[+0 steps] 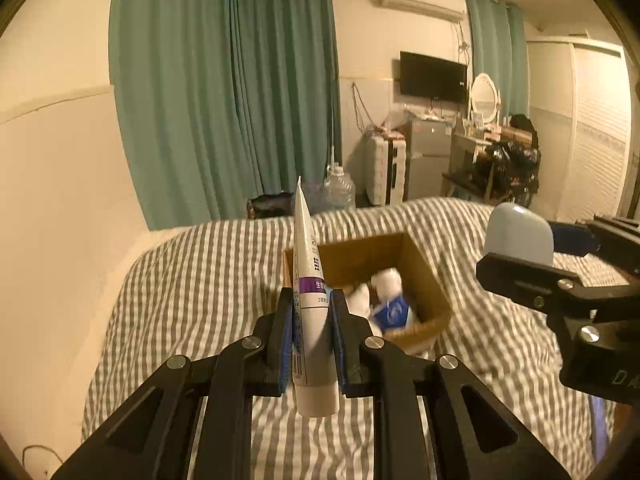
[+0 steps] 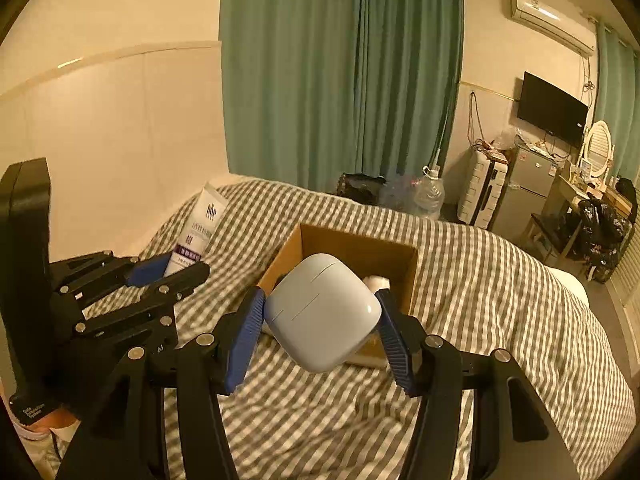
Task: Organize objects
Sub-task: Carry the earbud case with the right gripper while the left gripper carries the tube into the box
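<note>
Left gripper (image 1: 311, 344) clamped on a white tube (image 1: 310, 312) with a purple band, blue pads pressed to both flanks; tube held upright, crimped end up, cap end hanging below the jaws, clear of the bedding. Same tube (image 2: 196, 236) seen from the right wrist view, slanting up out of the left gripper (image 2: 170, 272) at frame left. Right gripper (image 2: 320, 328) closed on a pale, rounded case (image 2: 322, 312) with a fine lid seam, one blue pad on each side; case raised above the bed, overlapping the near edge of the box in view. From the left wrist view, the same case (image 1: 518, 234) and right gripper (image 1: 532, 264) at frame right, off to the side of the box. Open cardboard box (image 1: 424, 264) resting on a bed with grey-and-white striped cover (image 1: 192, 280), beyond both grippers. Inside the box: white items and a blue-and-white package (image 1: 394, 312); details blurred. Behind the bed: green curtains (image 1: 224, 92), clear water jug (image 1: 340, 188) on the floor, wall-mounted television (image 1: 433, 76).
</note>
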Demonstrator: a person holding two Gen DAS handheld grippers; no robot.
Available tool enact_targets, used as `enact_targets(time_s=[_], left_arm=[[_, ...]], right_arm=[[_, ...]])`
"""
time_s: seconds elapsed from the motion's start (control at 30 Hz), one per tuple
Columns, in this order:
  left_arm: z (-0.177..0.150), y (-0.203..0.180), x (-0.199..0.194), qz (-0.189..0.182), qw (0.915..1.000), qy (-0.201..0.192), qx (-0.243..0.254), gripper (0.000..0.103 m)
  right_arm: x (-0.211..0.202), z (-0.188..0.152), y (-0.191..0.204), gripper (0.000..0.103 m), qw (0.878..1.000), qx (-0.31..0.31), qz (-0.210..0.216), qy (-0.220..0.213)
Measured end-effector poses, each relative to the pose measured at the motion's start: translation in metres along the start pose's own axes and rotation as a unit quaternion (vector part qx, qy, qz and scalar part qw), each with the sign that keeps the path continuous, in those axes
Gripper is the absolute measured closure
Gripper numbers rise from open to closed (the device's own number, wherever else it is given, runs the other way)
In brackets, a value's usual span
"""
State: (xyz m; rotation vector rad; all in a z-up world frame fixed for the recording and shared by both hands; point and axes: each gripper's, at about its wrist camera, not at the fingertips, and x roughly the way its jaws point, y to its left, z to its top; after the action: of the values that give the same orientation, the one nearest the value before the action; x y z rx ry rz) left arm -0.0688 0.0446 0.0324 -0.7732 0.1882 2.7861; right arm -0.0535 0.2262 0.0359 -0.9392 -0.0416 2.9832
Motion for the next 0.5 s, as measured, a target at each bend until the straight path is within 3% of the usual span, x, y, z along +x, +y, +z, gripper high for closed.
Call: enact_targets(time_s=[0.3, 0.5], left_arm=[[0.043, 0.002, 0.066, -0.017, 0.9998, 0.01, -0.007, 0.086], [0.05, 0.006, 0.122, -0.037, 0.9989, 0.027, -0.014, 0.086]], right_arm=[[0.052, 0.047, -0.028, 0.047, 1.0, 0.017, 0.0, 0.01], [0.106, 0.065, -0.05, 0.047, 0.999, 0.036, 0.001, 0.03]])
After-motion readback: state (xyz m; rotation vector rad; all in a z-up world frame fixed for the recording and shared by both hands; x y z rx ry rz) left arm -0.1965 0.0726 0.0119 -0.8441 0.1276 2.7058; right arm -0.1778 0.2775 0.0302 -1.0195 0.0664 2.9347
